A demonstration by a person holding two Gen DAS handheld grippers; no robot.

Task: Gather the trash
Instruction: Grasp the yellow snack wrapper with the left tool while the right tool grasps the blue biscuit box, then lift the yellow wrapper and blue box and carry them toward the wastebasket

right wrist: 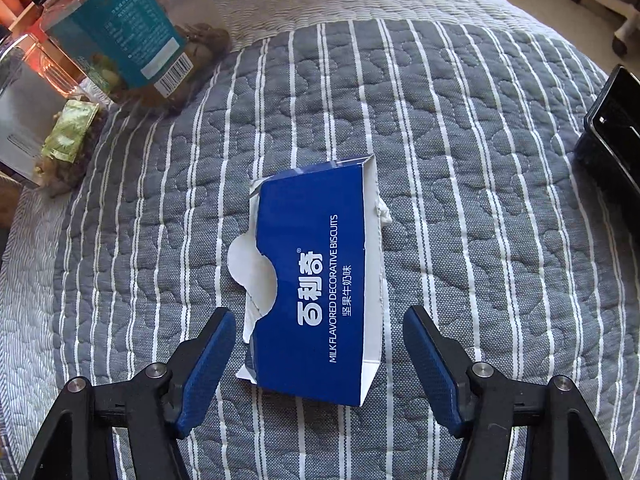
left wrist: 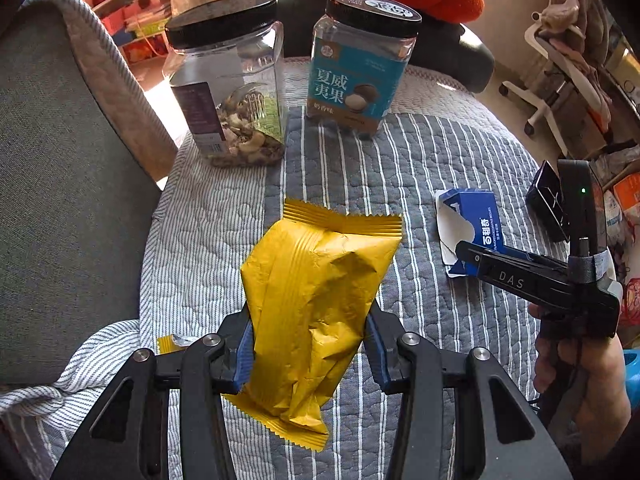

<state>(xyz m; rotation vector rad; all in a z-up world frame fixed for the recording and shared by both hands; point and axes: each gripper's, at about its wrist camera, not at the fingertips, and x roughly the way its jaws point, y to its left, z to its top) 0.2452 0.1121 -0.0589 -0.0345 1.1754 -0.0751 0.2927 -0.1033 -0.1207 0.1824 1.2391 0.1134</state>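
My left gripper [left wrist: 310, 328] is shut on a crumpled yellow snack wrapper [left wrist: 316, 280], which hangs between the blue pads above the striped quilt [left wrist: 420, 160]. A small torn yellow scrap [left wrist: 172, 344] lies on the quilt by the left finger. An opened, flattened blue biscuit box [right wrist: 316, 280] lies on the quilt. My right gripper [right wrist: 318, 316] stands open over its near half, one pad on either side, and neither pad touches the box. In the left wrist view the same box [left wrist: 476, 224] lies at the right under the right gripper's finger.
Two black-lidded jars stand at the quilt's far side: a clear one with nuts [left wrist: 232, 92] and a teal-labelled one [left wrist: 360, 68]. A black device [right wrist: 616, 128] lies at the right edge. A grey cushion [left wrist: 60, 160] rises on the left. A person's hand [left wrist: 580, 376] holds the right gripper.
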